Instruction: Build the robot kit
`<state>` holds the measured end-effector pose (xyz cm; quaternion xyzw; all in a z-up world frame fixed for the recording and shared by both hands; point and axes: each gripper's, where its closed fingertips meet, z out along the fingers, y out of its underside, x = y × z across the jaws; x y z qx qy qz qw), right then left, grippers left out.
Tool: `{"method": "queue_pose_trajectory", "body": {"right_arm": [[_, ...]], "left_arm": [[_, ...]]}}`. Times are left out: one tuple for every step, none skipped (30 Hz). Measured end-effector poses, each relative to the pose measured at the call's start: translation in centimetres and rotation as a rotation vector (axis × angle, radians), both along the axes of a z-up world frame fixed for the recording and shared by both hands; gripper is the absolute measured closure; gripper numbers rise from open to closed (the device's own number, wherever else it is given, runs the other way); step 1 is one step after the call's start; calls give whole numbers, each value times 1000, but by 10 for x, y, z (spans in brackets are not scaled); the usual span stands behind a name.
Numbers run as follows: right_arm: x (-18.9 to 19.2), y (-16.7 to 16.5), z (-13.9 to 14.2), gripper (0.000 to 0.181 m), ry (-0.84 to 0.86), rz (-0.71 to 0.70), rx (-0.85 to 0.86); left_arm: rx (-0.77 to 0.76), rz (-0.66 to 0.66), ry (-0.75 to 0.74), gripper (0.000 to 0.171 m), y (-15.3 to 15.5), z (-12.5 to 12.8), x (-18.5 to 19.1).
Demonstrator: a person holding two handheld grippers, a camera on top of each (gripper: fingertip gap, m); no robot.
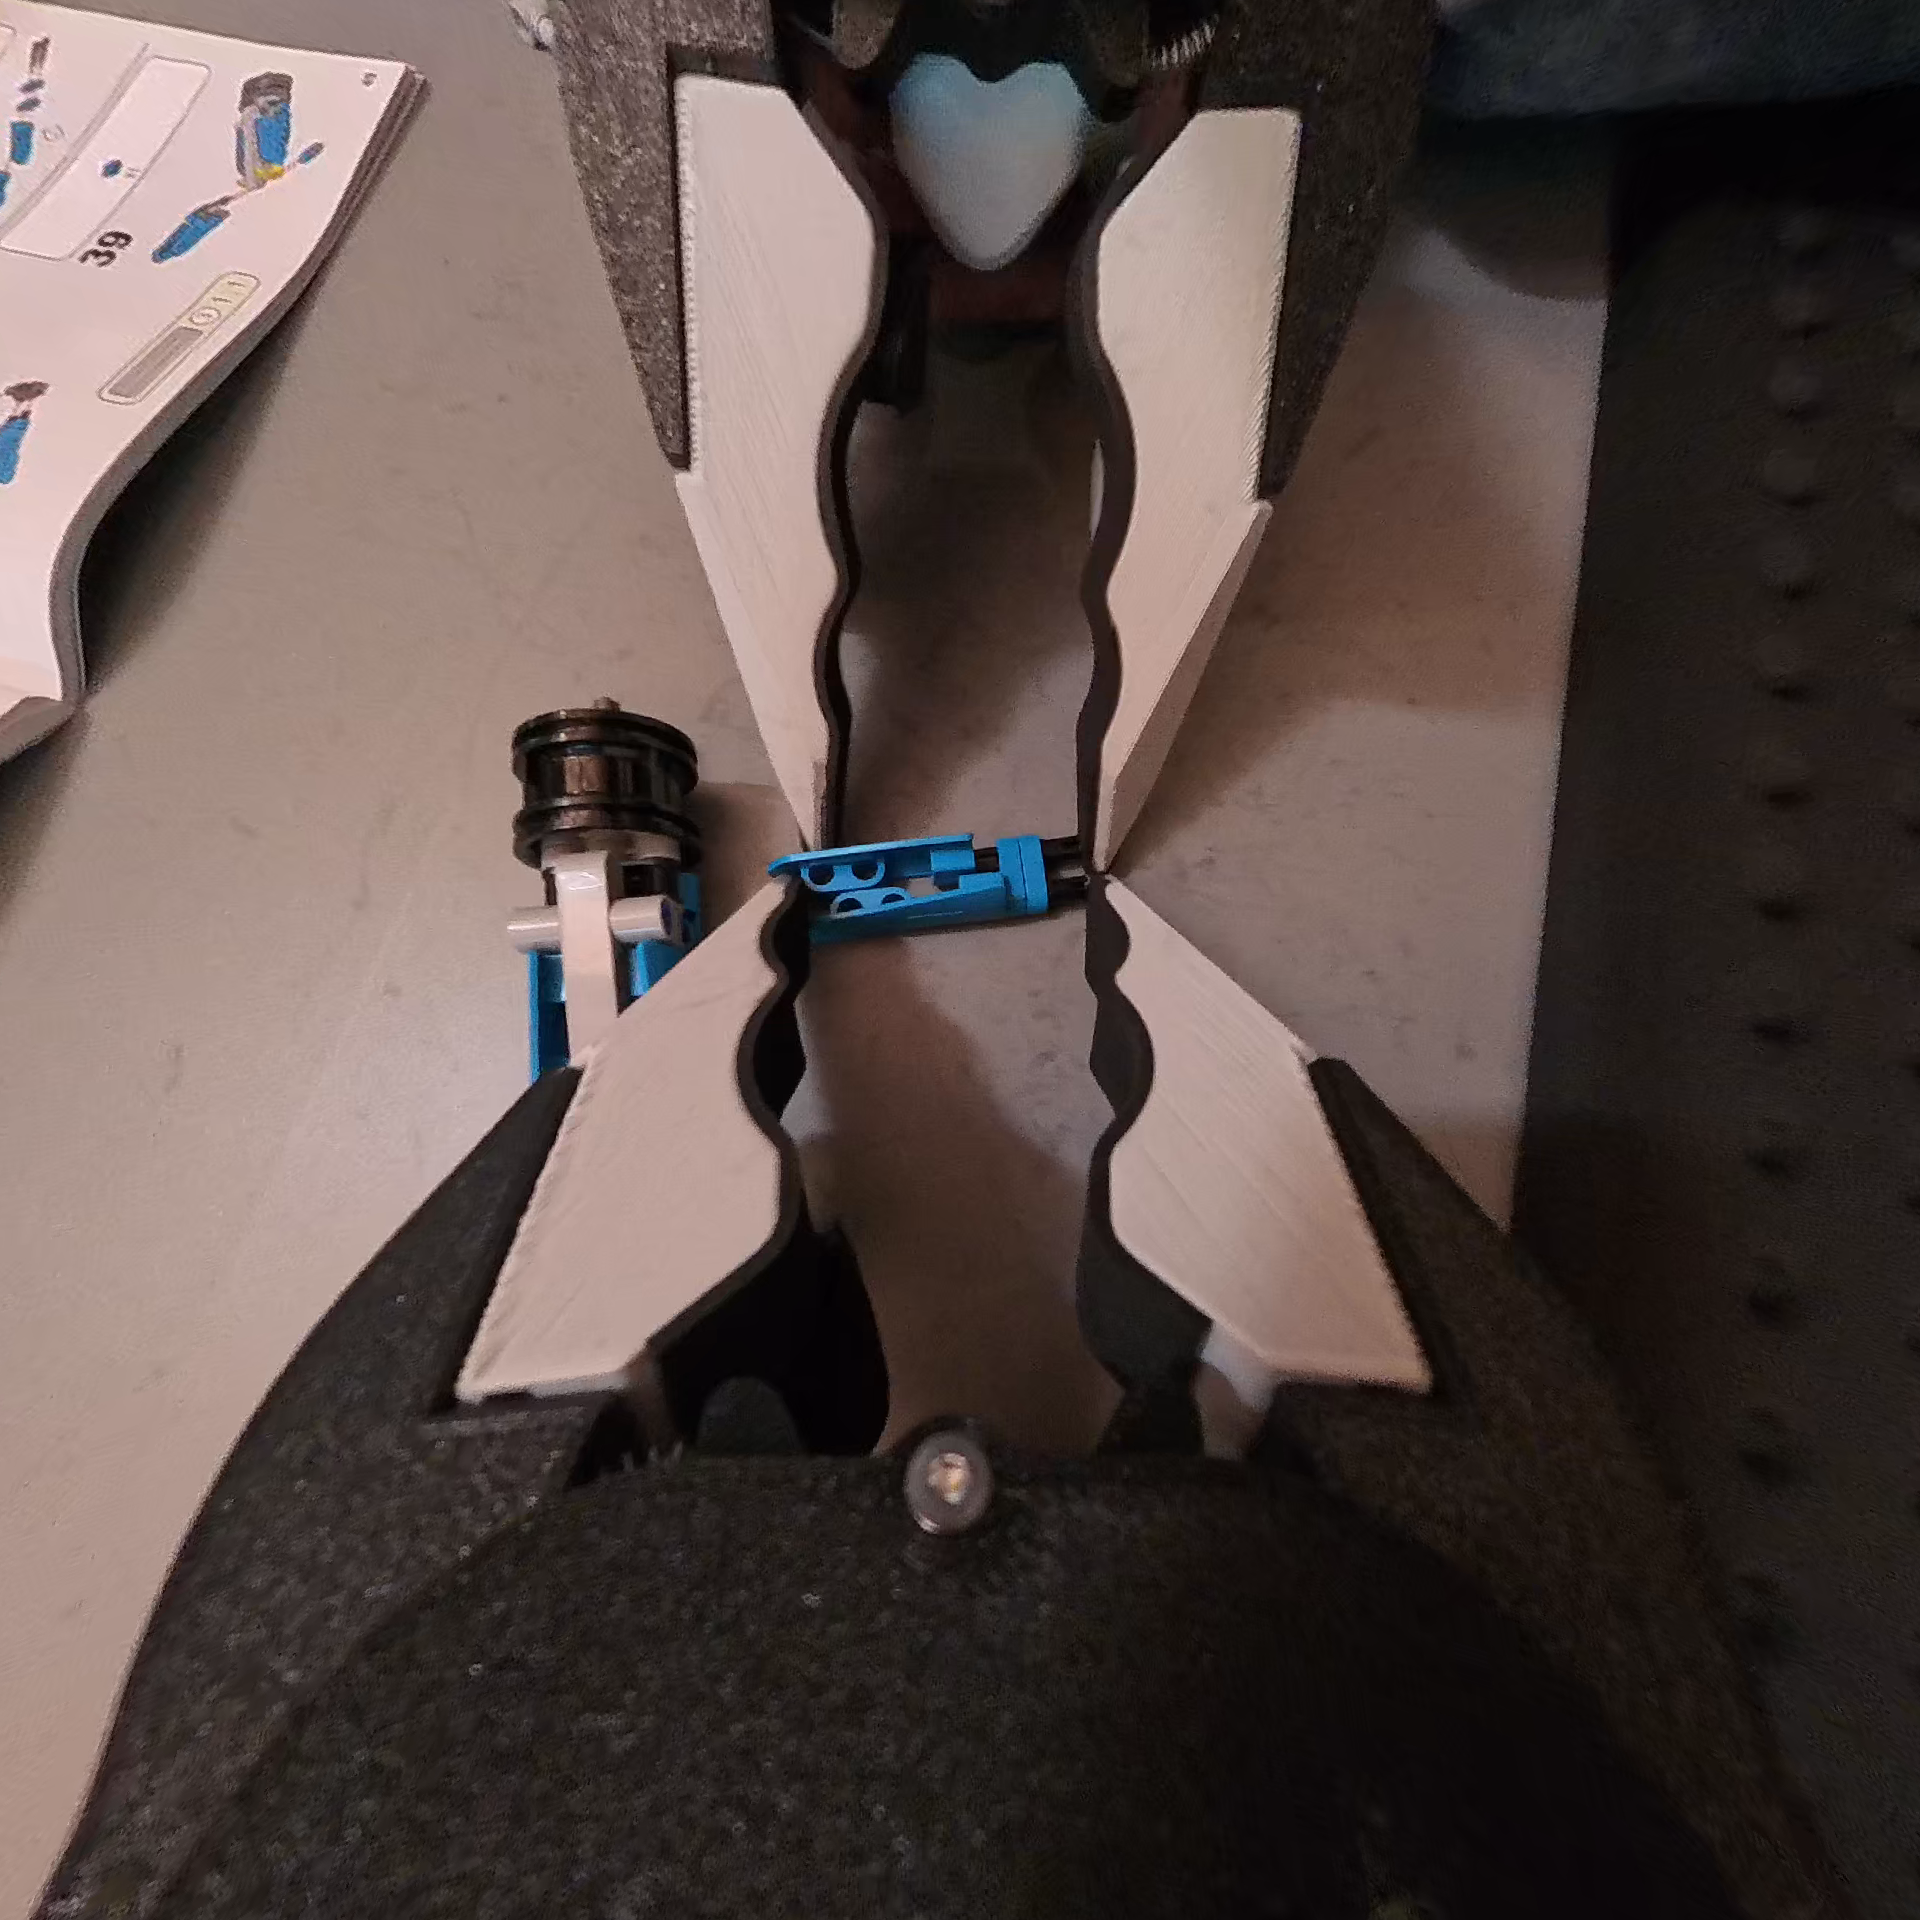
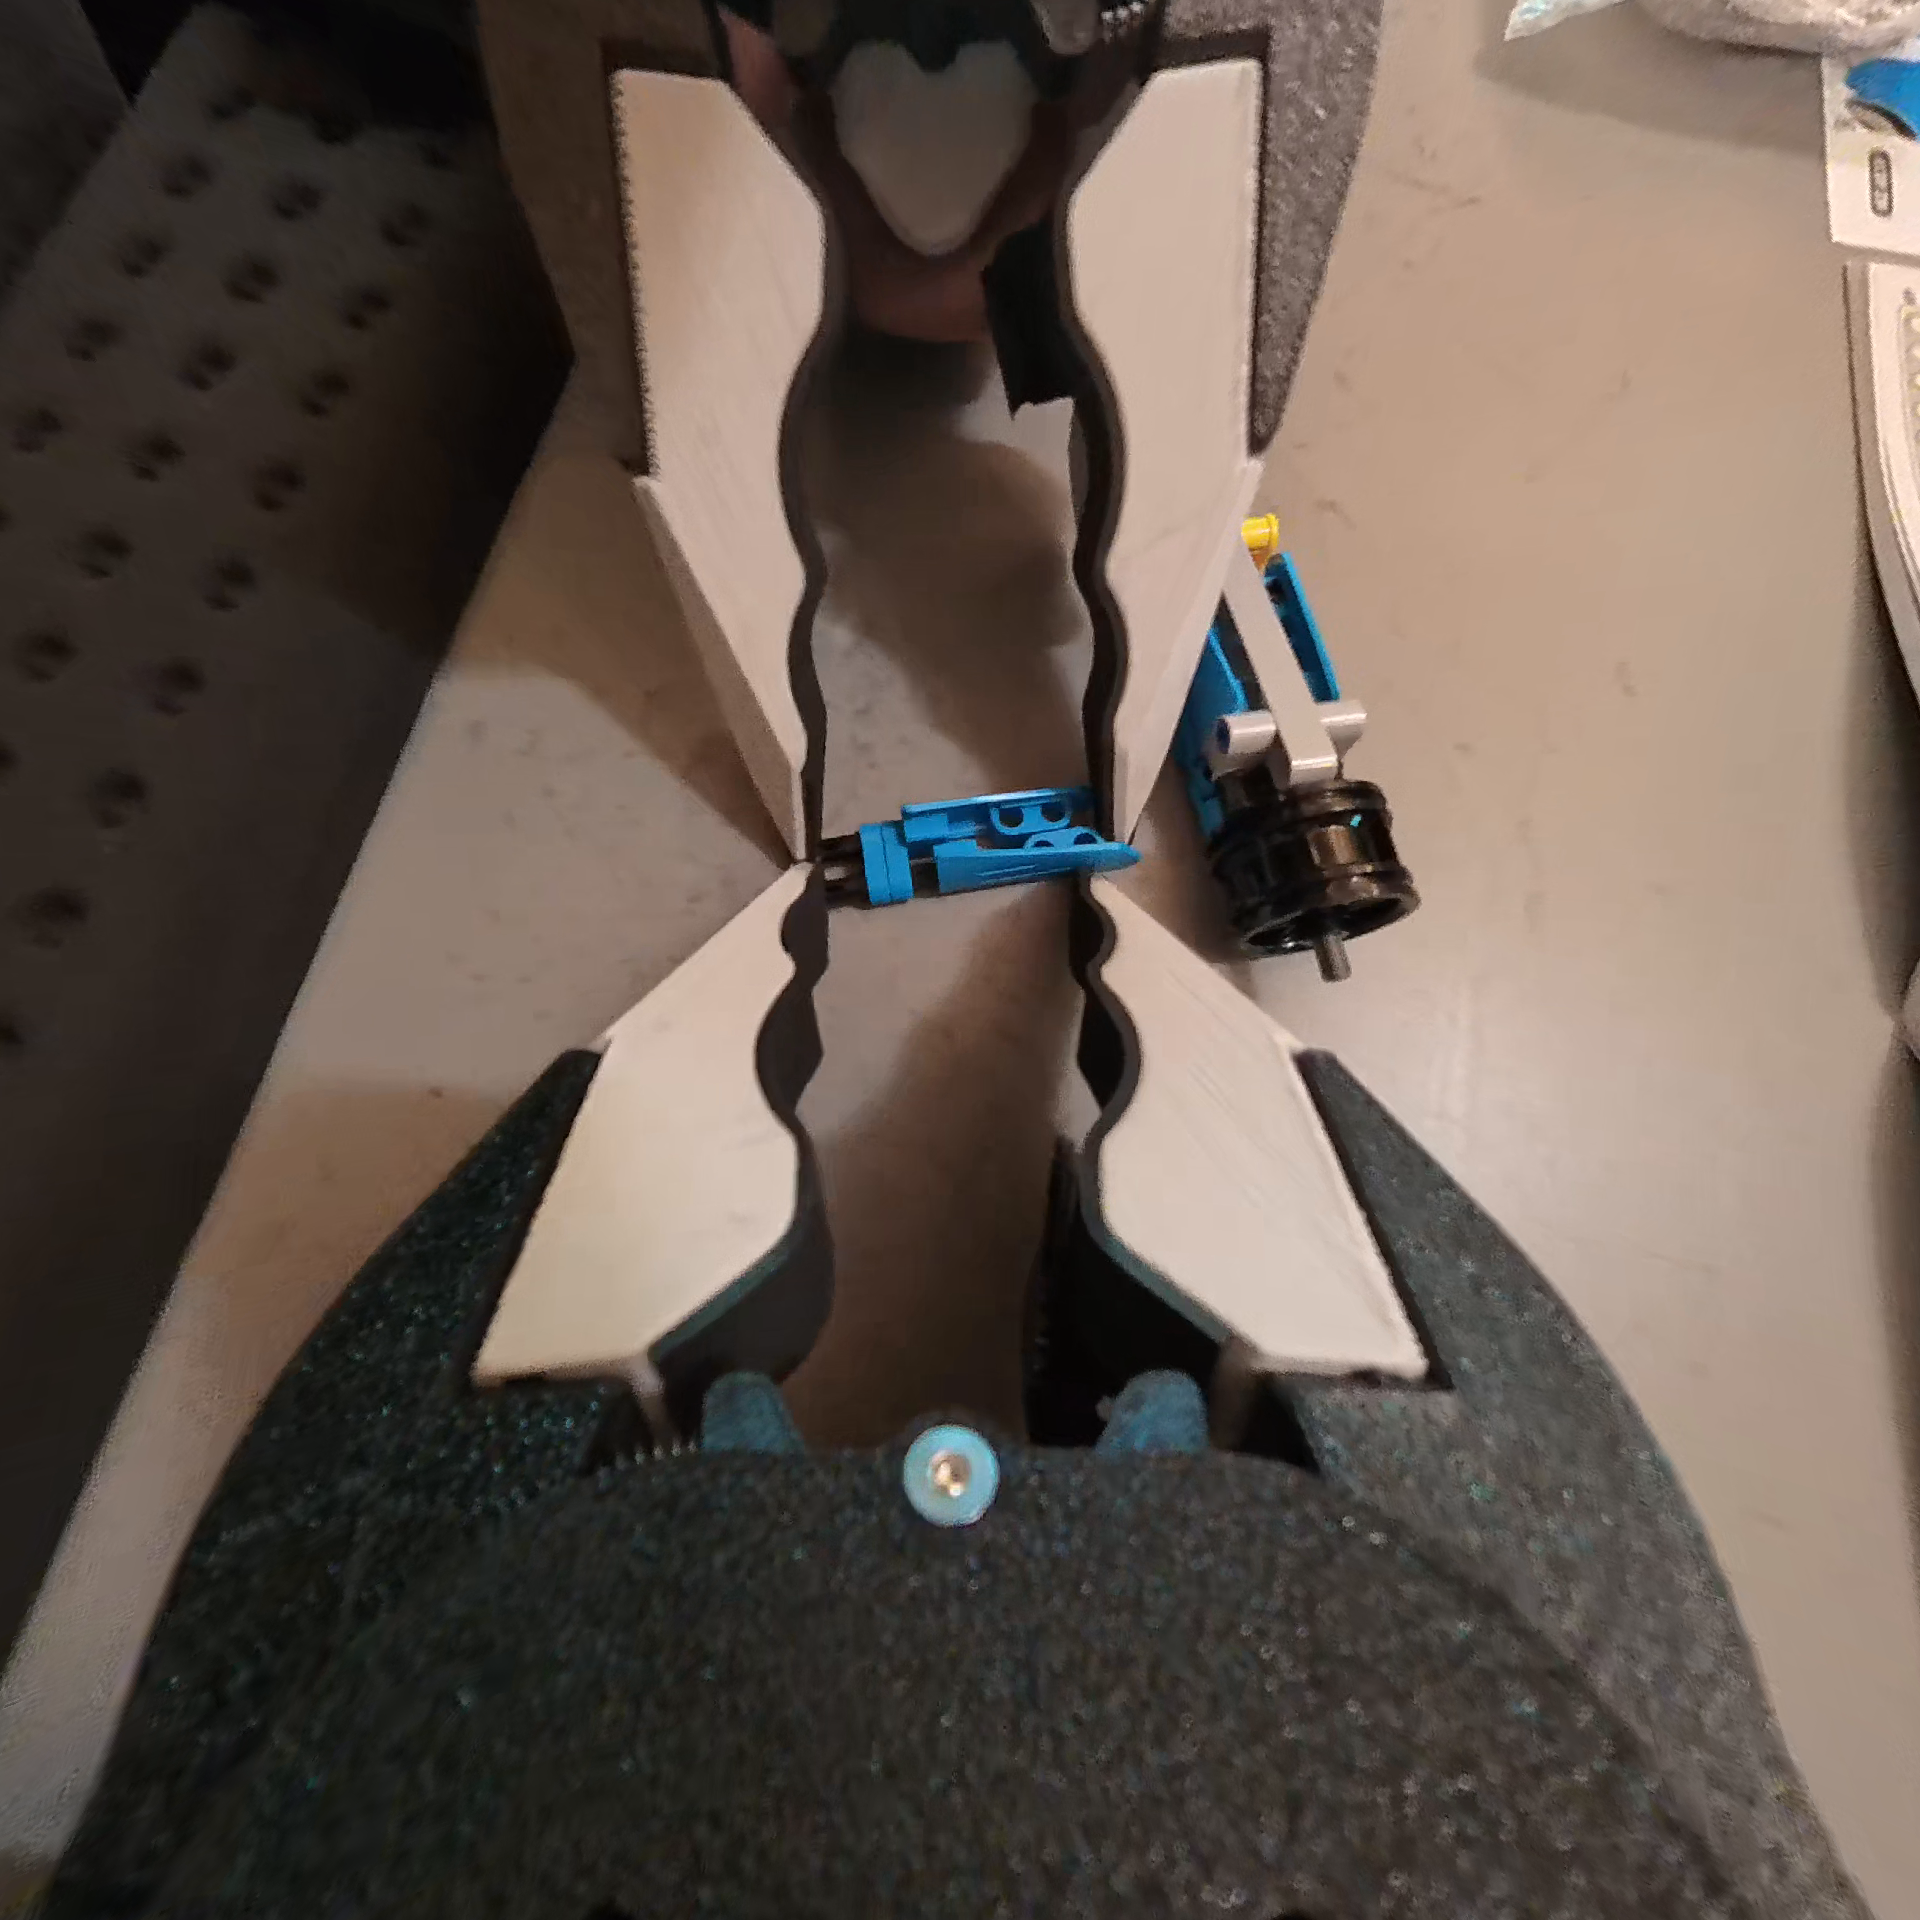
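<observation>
My two grippers face each other tip to tip over a grey table. A small blue brick piece with a black axle end lies crosswise between all the fingertips. My left gripper has its white fingers closed to the piece's length, with the ends against them. My right gripper stands the same way on the same piece. The pointed blue end pokes out between the two grippers' fingertips. I cannot tell whether the piece rests on the table.
A black wheel on blue and white beams lies on the table beside the fingertips, also in the right wrist view. An instruction booklet lies at the far left. Dark dimpled foam borders the table edge. Papers lie at the far right. Left and right tips are no more than a few centimetres apart.
</observation>
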<state>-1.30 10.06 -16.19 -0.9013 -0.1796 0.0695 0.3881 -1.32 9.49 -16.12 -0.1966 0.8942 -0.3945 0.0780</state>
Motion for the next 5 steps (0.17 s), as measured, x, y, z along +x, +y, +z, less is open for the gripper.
{"method": "queue_pose_trajectory", "body": {"right_arm": [[1,0,0,134,-24,24,0],[2,0,1,133,-32,35,-11],[2,0,1,133,-22,42,-25],[2,-1,0,132,-6,46,-35],[5,-2,0,126,3,32,-45]], "left_arm": [[-1,-3,3,118,0,0,0],[-2,-5,6,118,0,0,0],[-4,-7,8,118,0,0,0],[-4,-9,10,118,0,0,0],[-3,-14,9,118,-1,0,-1]]}}
